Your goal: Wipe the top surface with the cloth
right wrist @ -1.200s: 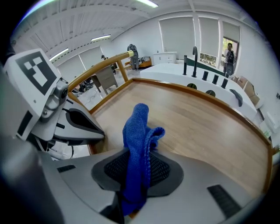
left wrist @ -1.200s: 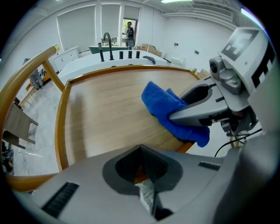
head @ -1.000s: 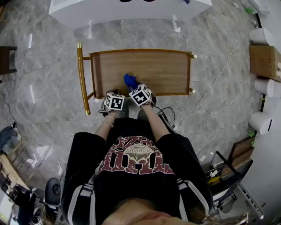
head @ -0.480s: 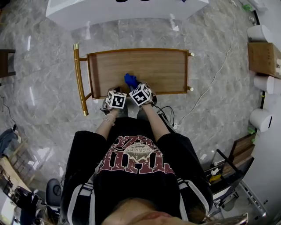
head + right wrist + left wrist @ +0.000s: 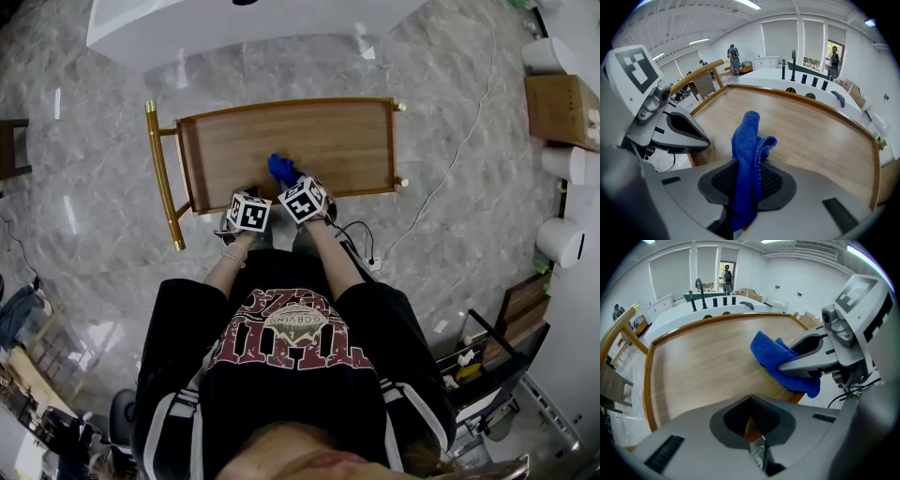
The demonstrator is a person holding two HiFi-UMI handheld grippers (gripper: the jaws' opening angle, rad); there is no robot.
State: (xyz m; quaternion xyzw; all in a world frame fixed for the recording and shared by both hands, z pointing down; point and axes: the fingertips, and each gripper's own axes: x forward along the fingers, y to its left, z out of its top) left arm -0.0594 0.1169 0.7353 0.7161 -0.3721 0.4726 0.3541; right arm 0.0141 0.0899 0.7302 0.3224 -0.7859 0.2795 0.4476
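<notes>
While the right gripper [image 5: 746, 183] pinches the cloth [image 5: 746, 136], left gripper [image 5: 751, 416] is closed.

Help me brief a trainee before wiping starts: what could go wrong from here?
1. The right gripper pinches the blue cloth in a bunched, upright fold. Little of it may lie flat on the wooden top, so the jaws could scrape the wood.
2. The left gripper, shut and empty, sits close beside the right one, so a sideways stroke might knock them together.
</notes>
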